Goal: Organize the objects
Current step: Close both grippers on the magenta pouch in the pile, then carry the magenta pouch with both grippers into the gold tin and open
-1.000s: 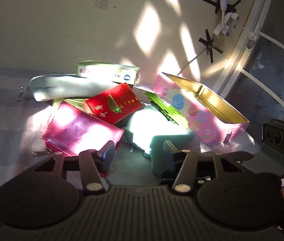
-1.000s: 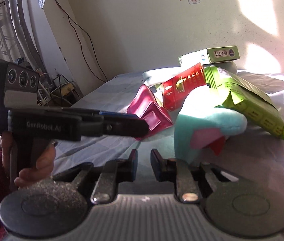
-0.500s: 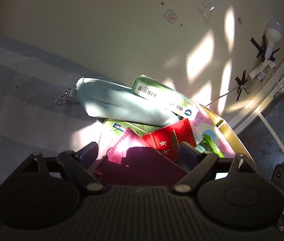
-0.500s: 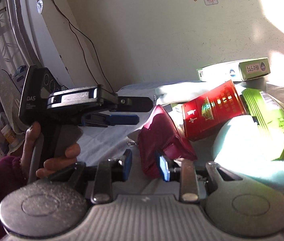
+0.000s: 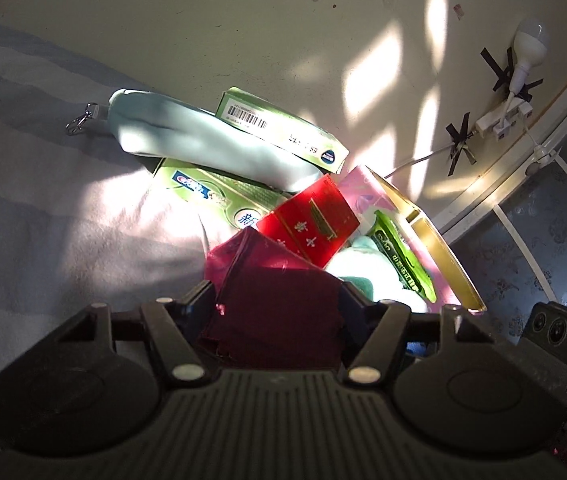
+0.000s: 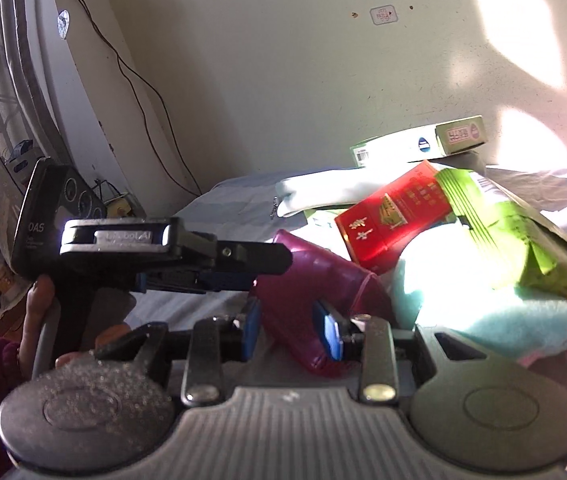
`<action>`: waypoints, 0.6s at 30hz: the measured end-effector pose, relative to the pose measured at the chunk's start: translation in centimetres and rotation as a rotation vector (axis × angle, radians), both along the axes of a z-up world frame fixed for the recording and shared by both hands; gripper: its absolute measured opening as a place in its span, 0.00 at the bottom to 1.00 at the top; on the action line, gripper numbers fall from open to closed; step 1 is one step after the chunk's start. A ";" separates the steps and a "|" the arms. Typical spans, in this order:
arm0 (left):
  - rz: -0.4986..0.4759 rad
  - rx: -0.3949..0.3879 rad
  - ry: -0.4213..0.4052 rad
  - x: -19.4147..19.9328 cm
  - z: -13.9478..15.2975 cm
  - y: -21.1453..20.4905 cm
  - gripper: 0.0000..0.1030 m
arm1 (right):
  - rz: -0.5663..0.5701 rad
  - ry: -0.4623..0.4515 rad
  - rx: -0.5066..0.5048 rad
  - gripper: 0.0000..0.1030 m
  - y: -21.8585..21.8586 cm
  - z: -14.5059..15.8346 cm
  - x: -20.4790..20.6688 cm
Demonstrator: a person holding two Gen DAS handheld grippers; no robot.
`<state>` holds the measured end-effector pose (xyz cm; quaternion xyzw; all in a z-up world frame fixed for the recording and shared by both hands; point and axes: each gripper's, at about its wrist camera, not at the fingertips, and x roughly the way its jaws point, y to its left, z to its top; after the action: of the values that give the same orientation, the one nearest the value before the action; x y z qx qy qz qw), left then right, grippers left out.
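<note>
- Magenta pouch (image 5: 279, 304) lies at the near edge of the pile on the bed, its near end between the fingers of the left gripper (image 5: 277, 300); those jaws are closing around it at a middling width, and whether the pads press on it I cannot tell.
- Right gripper (image 6: 291, 330) straddles a corner of the same pouch (image 6: 315, 284) from the other side; its jaws are narrow and opening, blue pads (image 6: 332, 332) close against the fabric.
- Red box (image 5: 315, 220) leans on the pouch's far edge, touching it.
- Right of the pouch sit a pale teal plush (image 6: 483, 280) and a green packet (image 6: 515, 232) resting on it.
- Pink tin (image 5: 435, 248) stands open at the pile's right end, near the wall.
- Farther back, a light blue-green case (image 5: 203, 140) lies under a long green carton (image 5: 283, 128); a second green carton (image 5: 211, 192) lies flat beneath the case.
- Open room: bare striped bedsheet (image 5: 43, 200) spreads to the left of the pile.
- Cream wall (image 5: 203, 20) closes the far side, patched with sunlight; a bulb (image 5: 527, 44) is taped to it at the right.
- A hand (image 6: 39, 312) with a dark red sleeve grips the left gripper's handle.
</note>
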<state>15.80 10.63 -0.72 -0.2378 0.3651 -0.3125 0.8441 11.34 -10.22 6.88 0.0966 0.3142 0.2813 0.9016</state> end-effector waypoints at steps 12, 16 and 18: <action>0.029 0.081 -0.038 -4.8 -0.1 -1.4 0.54 | -0.022 -0.022 -0.096 0.37 0.7 -0.7 0.4; 0.064 0.085 -0.013 -5.6 -0.1 -0.8 0.50 | -0.024 0.007 -0.114 0.34 1.1 -1.3 0.6; 0.102 0.133 -0.014 -5.7 0.0 -1.0 0.50 | -0.025 -0.010 -0.119 0.34 0.8 -1.9 0.5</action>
<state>10.12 9.61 -0.69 -0.1974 0.3667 -0.2459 0.8753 11.80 -9.41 4.97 0.0456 0.3247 0.2512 0.9107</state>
